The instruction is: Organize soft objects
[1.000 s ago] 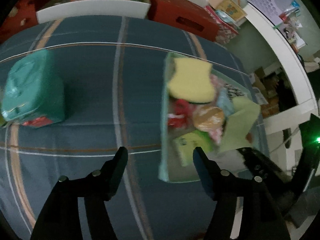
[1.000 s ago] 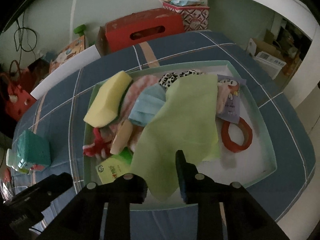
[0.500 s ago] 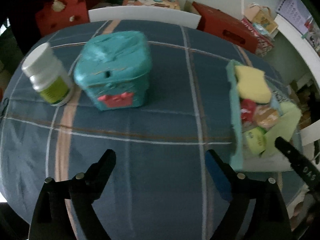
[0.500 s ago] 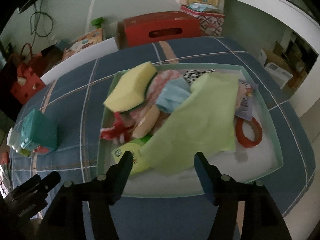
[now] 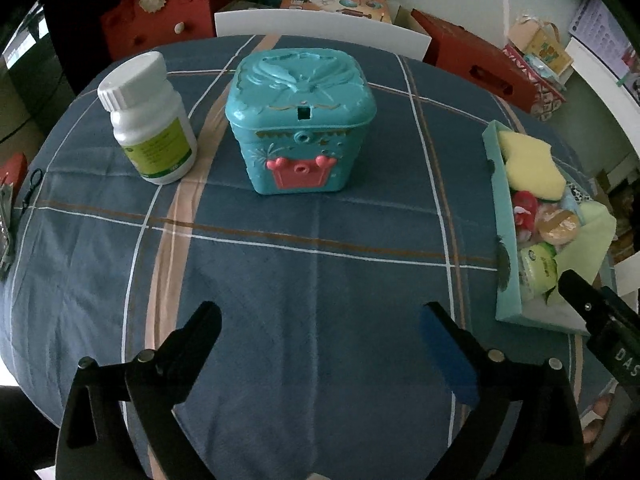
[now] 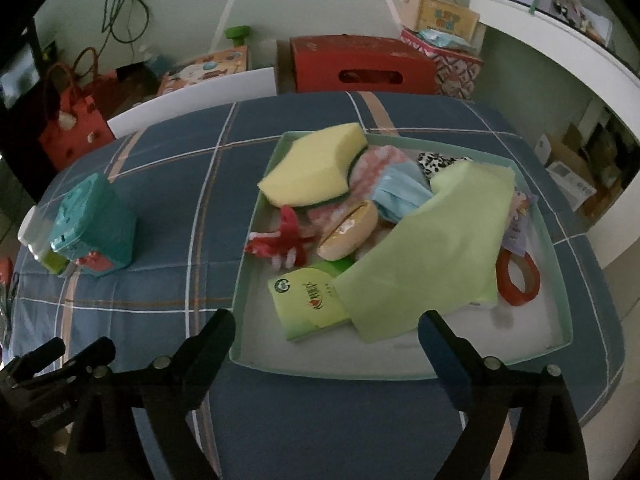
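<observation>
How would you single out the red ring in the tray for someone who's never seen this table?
Find the shallow pale-green tray on the blue plaid tablecloth. At its right side, partly tucked under the light-green cloth, lies the red ring. It is the only hollow loop there, with the tray's white floor showing through it.

White pill bottle [image 5: 150, 118] just beside teal plastic box [image 5: 302, 120], perhaps touching.

A shallow pale-green tray [image 6: 558, 280] on the blue plaid cloth holds a heap of soft things: a yellow sponge [image 6: 316, 166] at the far left, a light-green cloth [image 6: 436, 248] draped across the middle, and a blue face mask [image 6: 400, 196] between them.
</observation>
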The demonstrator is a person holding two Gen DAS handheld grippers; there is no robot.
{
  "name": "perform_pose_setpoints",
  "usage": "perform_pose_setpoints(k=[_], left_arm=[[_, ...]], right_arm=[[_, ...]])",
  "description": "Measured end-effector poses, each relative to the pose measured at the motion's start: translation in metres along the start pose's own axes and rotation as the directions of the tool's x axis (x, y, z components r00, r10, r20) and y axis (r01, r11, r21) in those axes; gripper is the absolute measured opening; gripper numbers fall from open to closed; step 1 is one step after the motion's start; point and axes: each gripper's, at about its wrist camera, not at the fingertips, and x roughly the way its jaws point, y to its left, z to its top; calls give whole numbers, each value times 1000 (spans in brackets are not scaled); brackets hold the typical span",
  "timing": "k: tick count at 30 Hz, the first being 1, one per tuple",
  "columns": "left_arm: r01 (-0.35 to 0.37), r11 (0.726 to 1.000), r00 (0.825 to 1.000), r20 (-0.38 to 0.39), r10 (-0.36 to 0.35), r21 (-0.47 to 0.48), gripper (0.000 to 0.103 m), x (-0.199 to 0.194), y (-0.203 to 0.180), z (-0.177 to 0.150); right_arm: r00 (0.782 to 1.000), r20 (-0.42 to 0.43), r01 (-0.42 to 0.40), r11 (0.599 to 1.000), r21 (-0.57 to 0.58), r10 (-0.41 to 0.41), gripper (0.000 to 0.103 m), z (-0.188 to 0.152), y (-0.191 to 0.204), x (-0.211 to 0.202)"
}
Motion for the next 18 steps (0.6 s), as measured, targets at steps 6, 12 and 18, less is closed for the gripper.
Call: perform_pose_setpoints(k=[6, 12, 18], left_arm=[[-12, 1000, 1000, 28, 12, -7, 99, -10, 0, 2], [-8, 1000, 1000, 29, 9, -14, 99, -10, 0, 6], [-43, 999, 999, 27, 44, -23, 99, -10, 0, 10]], right_arm=[[1000, -24, -3, 1000, 22, 4, 95, -3, -1, 4], [999, -34, -2, 999, 32, 4, 95, -4, -4, 7], [999, -46, 1, 1000, 31, 0, 95, -4, -5, 10]])
